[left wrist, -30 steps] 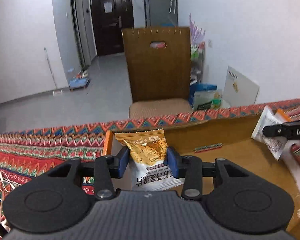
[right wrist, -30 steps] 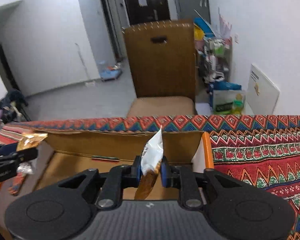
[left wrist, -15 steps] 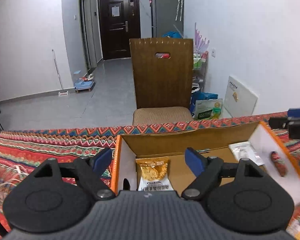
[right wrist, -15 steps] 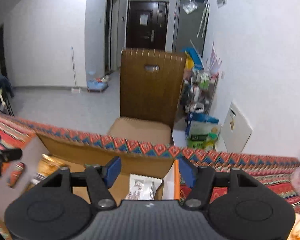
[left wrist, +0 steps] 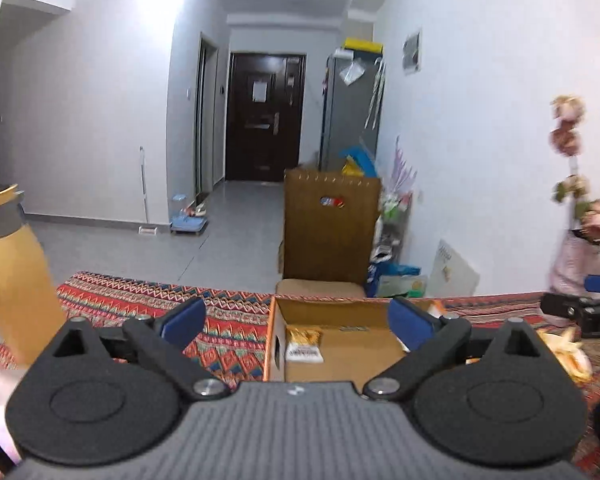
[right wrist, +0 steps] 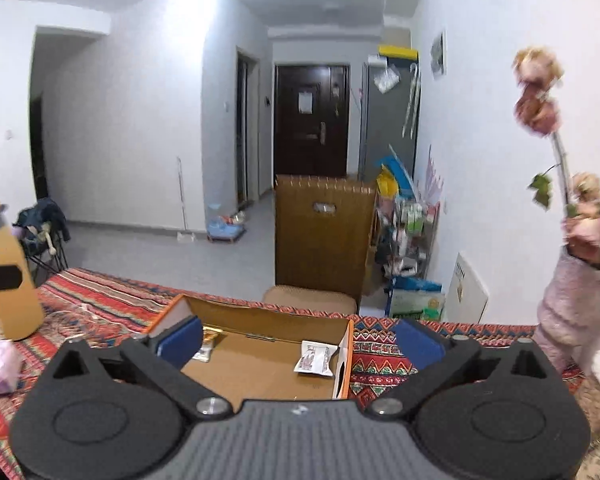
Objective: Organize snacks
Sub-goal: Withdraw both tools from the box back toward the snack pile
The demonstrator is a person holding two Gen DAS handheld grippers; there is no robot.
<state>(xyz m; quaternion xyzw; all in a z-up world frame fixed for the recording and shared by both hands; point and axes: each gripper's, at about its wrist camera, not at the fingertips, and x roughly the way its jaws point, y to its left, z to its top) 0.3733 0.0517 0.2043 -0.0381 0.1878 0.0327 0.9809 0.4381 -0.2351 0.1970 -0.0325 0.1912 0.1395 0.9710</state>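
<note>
The left gripper point(left wrist: 294, 320) has its blue jaws spread wide, and they have just been opening. Nothing is between them. The right gripper point(right wrist: 298, 338) is the same: its jaws have just been opening, they are wide apart, and they hold nothing.

A cardboard box point(left wrist: 340, 306) sits on the bench point(left wrist: 228, 332), which has a red cloth with zigzag patterns on it. The box is open at the top, and its edges are orange.

Inside the box, at its left end, a snack packet point(left wrist: 303, 345) with a gold top and a white bottom leans against the back wall. In the right wrist view this packet point(right wrist: 208, 344) peeks out from behind the left blue pad. At the right end of the box lies a white snack packet point(right wrist: 315, 359), close to the right wall. The two packets are well apart, with bare brown cardboard between them.

A tall yellow bottle point(right wrist: 10, 280) with a grey cap stands on the bench, far to the left of the box. On the right side of the bench is a pink vase point(right wrist: 568, 304) with pink flowers point(right wrist: 538, 88). A yellow and white wrapper point(left wrist: 568, 350) lies on the cloth to the right of the box; it is too blurry to tell more.

Behind the bench stands a brown chair point(left wrist: 332, 228), and far back there is a dark door point(left wrist: 264, 116).
</note>
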